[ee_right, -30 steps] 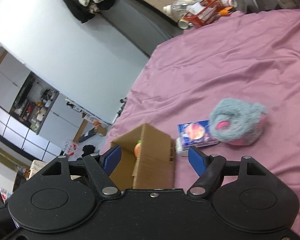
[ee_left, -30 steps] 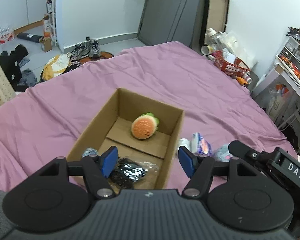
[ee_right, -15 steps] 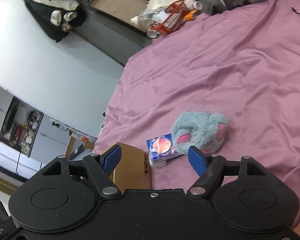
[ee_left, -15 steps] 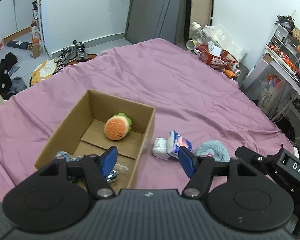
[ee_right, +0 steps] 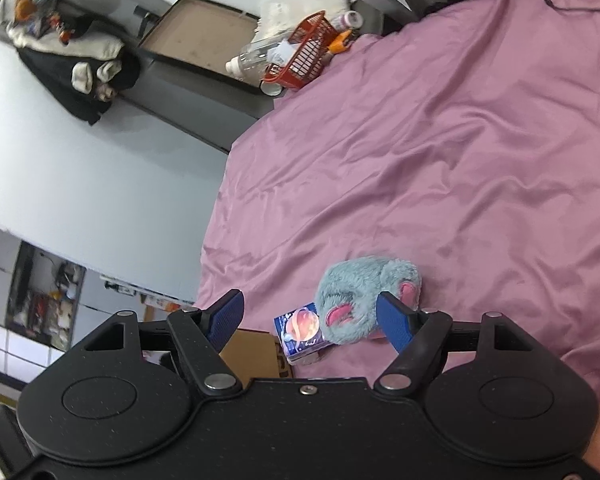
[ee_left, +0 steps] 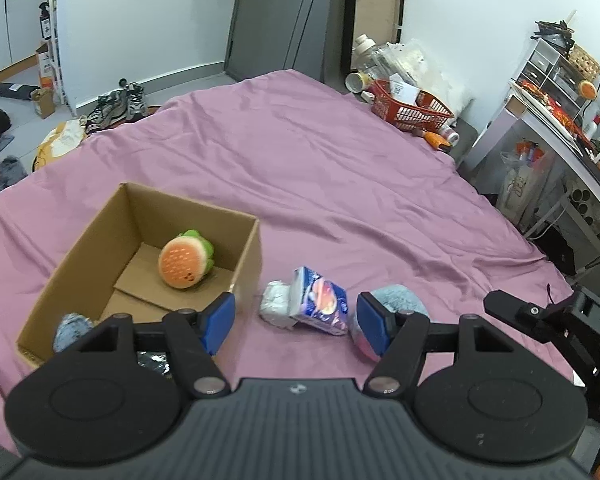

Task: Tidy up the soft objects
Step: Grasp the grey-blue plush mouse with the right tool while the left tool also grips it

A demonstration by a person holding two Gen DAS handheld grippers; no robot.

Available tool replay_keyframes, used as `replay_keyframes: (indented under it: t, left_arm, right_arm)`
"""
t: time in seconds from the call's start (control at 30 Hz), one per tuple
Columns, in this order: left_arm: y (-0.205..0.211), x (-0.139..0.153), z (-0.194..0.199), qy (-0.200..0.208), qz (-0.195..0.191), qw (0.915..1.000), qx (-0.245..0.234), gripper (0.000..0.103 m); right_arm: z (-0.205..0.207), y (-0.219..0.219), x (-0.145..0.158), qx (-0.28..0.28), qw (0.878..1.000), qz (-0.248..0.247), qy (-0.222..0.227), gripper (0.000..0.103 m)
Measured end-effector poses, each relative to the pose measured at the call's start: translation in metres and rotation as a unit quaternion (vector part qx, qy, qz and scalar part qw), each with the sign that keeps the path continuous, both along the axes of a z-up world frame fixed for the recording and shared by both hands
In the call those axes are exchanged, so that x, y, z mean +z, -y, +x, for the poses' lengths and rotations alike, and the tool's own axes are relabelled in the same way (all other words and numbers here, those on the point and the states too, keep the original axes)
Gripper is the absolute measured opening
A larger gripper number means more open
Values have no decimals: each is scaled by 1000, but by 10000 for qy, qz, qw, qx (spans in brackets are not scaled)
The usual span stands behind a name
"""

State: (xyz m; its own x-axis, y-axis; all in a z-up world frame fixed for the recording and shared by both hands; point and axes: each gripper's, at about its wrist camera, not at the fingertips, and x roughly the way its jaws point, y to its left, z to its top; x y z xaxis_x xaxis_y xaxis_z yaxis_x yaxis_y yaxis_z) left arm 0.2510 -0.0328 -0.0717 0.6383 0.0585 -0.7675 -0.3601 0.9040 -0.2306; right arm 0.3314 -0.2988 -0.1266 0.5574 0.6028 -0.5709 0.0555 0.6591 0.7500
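An open cardboard box (ee_left: 244, 264) sits on the purple bedsheet (ee_left: 320, 168). Inside it lie a burger plush (ee_left: 184, 260), a grey-blue fuzzy item (ee_left: 73, 330) and a dark shiny bag (ee_left: 152, 360). Right of the box lie a white wad (ee_left: 275, 309), a blue tissue pack (ee_left: 320, 306) and a grey-blue plush with pink ears (ee_left: 396, 296). My left gripper (ee_left: 296, 322) is open and empty above the pack. My right gripper (ee_right: 310, 320) is open and empty, with the plush (ee_right: 360, 296) and pack (ee_right: 302, 330) between its fingers; the box corner (ee_right: 256, 354) shows below.
A red basket (ee_left: 410, 110) with bottles and bags stands at the bed's far corner, also in the right wrist view (ee_right: 304, 56). Shelves and a desk (ee_left: 560, 120) stand right of the bed. Shoes (ee_left: 120, 102) and clutter lie on the floor at the left.
My left gripper has moved right from over the box to over the tissue pack. My right gripper has tilted and drawn nearer the plush, which now sits between its fingers.
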Motion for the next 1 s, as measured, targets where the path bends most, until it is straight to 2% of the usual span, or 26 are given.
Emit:
replay_keyframes:
  t: [0.17, 0.5, 0.77, 0.83, 1.0]
  left_arm:
    - [7, -5, 13, 56, -78, 9999, -80, 66]
    - [22, -30, 43, 42, -491, 9982, -350, 60]
    - [32, -58, 62, -186, -820, 9952, -504, 50]
    - [34, -66, 66, -261, -922, 9940, -526, 44]
    - [38, -86, 75, -460, -1096, 9918, -468, 42]
  right_arm:
    - [5, 3, -7, -90, 9999, -23, -114, 72]
    - [18, 1, -36, -219, 9977, 90, -637, 59]
    - [26, -4, -57, -305, 9945, 88, -999, 53]
    - [30, -6, -62, -325, 9933, 116, -1104, 50]
    - [36, -9, -77, -360, 9902, 113, -1347, 48]
